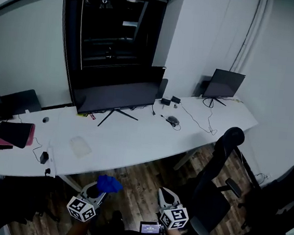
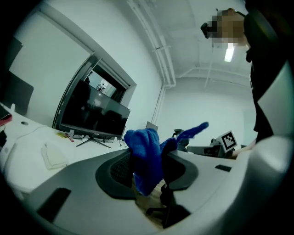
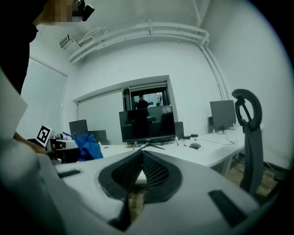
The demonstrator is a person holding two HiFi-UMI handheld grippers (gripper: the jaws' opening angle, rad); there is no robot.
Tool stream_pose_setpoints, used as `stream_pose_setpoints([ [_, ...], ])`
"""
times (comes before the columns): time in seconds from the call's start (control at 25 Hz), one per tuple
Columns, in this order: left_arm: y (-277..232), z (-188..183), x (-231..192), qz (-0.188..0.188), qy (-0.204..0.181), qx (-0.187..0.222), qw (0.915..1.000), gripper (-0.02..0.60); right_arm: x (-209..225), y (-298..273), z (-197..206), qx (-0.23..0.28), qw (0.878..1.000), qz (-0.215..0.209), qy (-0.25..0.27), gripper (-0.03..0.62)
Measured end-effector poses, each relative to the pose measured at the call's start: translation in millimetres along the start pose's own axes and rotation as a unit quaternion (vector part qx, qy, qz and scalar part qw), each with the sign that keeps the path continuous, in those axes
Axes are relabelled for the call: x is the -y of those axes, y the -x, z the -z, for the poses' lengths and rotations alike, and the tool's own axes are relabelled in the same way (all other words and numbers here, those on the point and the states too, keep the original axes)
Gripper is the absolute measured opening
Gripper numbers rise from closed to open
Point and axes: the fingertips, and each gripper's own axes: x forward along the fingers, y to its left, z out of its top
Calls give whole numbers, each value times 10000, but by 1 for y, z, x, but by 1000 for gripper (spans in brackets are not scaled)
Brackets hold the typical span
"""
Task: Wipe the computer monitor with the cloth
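Observation:
The large dark monitor point(image 1: 119, 97) stands on the white desk point(image 1: 129, 138) at its middle back, also in the left gripper view point(image 2: 94, 117) and the right gripper view point(image 3: 147, 124). A blue cloth point(image 1: 108, 184) is bunched in my left gripper point(image 1: 97, 188), whose jaws are shut on it; in its own view the cloth point(image 2: 146, 158) hangs between the jaws. My right gripper point(image 1: 166, 196) is held beside it, below the desk's front edge, jaws shut with nothing between them point(image 3: 139, 170). Both grippers are well short of the monitor.
A black office chair point(image 1: 220, 164) stands right of the grippers. A second monitor point(image 1: 222, 85) sits at the desk's right end. A mouse point(image 1: 173, 120), cables, a folded clear bag point(image 1: 80, 146) and a dark laptop on a pink sleeve point(image 1: 16, 133) lie on the desk.

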Motion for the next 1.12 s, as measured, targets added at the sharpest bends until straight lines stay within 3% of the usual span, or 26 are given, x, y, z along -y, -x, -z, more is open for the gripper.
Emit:
stream_pose_setpoints([
  [0.24, -57, -38, -56, 170, -82, 12, 9998, 135, 31, -68, -37, -27, 10000, 89, -13, 3],
  [0.44, -93, -45, -82, 347, -103, -115, 9993, 133, 43, -116, -56, 145, 9997, 193, 93, 3],
  [0.72, -148, -57, -90, 663, -109, -351, 9971, 133, 61, -164, -63, 285, 9992, 162, 245, 3],
  [1.12, -281, -155, -104, 856, -745, -245, 9932, 132, 137, -264, -118, 873, 9960, 0, 170, 3],
])
